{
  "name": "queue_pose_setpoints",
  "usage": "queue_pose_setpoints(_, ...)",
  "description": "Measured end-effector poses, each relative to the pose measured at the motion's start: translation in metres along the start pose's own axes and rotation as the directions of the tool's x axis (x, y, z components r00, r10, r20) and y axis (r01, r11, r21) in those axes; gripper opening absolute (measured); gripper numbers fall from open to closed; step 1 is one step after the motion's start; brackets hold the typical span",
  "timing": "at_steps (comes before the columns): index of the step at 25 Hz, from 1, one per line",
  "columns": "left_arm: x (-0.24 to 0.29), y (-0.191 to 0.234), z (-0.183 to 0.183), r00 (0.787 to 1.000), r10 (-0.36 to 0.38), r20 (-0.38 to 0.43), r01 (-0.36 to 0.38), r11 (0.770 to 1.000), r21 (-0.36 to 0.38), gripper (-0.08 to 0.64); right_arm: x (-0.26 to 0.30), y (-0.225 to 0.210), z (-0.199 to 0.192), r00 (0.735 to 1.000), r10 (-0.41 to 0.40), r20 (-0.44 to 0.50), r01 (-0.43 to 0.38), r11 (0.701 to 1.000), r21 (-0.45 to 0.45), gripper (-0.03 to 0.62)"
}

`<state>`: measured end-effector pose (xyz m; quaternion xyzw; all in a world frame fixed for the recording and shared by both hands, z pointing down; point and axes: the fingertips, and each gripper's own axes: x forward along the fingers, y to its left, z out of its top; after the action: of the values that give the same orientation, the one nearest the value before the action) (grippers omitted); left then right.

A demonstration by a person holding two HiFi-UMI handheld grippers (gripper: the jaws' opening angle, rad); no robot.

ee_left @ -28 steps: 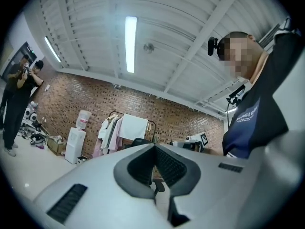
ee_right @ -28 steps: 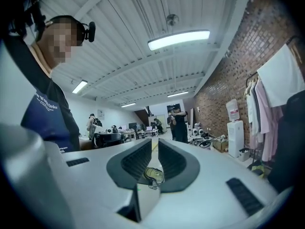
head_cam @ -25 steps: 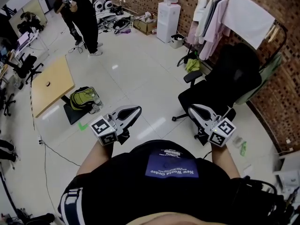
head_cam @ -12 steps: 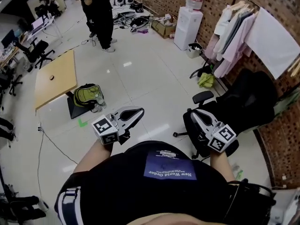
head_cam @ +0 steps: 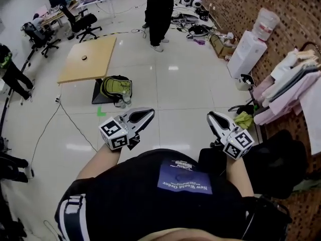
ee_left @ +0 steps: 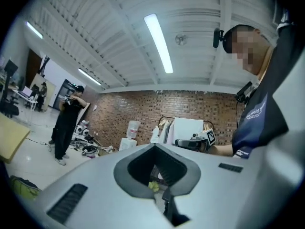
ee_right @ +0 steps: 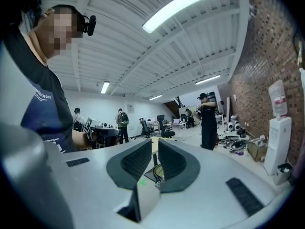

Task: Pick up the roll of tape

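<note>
Left gripper (head_cam: 149,114) and right gripper (head_cam: 211,117) are clenched and empty above bare tiled floor (head_cam: 185,94). A small ring, seemingly the roll of tape (head_cam: 85,58), lies well apart on a wooden table (head_cam: 98,67), beyond a backpack (head_cam: 116,88).

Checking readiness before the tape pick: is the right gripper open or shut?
Shut and empty. In its own view the right gripper has its jaws standing only a thin slit apart, with nothing between them.

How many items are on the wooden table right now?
1: a small round item near the far edge of the wooden table; too small to identify.
</note>
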<state>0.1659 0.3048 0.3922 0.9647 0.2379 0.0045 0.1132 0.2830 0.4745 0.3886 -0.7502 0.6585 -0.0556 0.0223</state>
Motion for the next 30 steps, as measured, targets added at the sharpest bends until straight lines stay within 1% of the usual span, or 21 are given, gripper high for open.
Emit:
queue_pose_setpoints(4,-0.004,0.044,0.012,0.995,0.089,0.035,-0.089,0.996,-0.012,-0.008,0.059,-0.018,0.006,0.996,0.088,-0.011,-0.088,0.996,-0.007,0.015)
queue_pose_setpoints(6,-0.008,0.071,0.017,0.992,0.110,0.056,-0.109,0.994,-0.020,-0.008,0.092,-0.025,0.010,0.993,0.117,-0.012,-0.117,0.993,-0.009,-0.012)
queue_pose_setpoints(10,-0.021,0.131,0.038,0.989,0.110,0.098,-0.110,0.994,-0.013,-0.008,0.164,-0.033,0.027,0.990,0.141,-0.016,-0.142,0.989,-0.042,-0.012)
queue_pose_setpoints(15,-0.040,0.216,0.065,0.989,0.102,0.107,-0.101,0.995,-0.014,-0.008,0.251,-0.047,0.045,0.990,0.140,-0.020,-0.141,0.988,-0.055,-0.012)
queue_pose_setpoints(18,-0.052,0.259,0.077,0.988,0.107,0.110,-0.107,0.994,0.001,-0.008,0.299,-0.058,0.050,0.991,0.136,0.002,-0.136,0.990,-0.040,-0.012)
queue_pose_setpoints(21,-0.065,0.296,0.087,0.983,0.142,0.116,-0.144,0.990,0.009,-0.008,0.346,-0.062,0.047,0.985,0.169,-0.017,-0.169,0.985,-0.019,-0.012)
queue_pose_setpoints(23,-0.077,0.317,0.091,0.975,0.185,0.125,-0.187,0.982,0.004,-0.008,0.377,-0.065,0.046,0.978,0.207,-0.040,-0.208,0.978,-0.017,-0.012)
queue_pose_setpoints(25,-0.090,0.340,0.094,0.961,0.242,0.133,-0.243,0.970,-0.008,-0.008,0.409,-0.070,0.045,0.967,0.251,-0.043,-0.251,0.968,0.000,-0.012)
queue_pose_setpoints(27,-0.101,0.363,0.096,0.943,0.300,0.143,-0.300,0.954,-0.020,-0.008,0.442,-0.077,0.044,0.953,0.302,-0.039,-0.301,0.953,0.022,-0.009)
queue_pose_setpoints(30,-0.101,0.394,0.100,0.911,0.383,0.153,-0.385,0.923,-0.018,-0.008,0.489,-0.099,0.041,0.919,0.391,-0.042,-0.390,0.920,0.036,0.006)
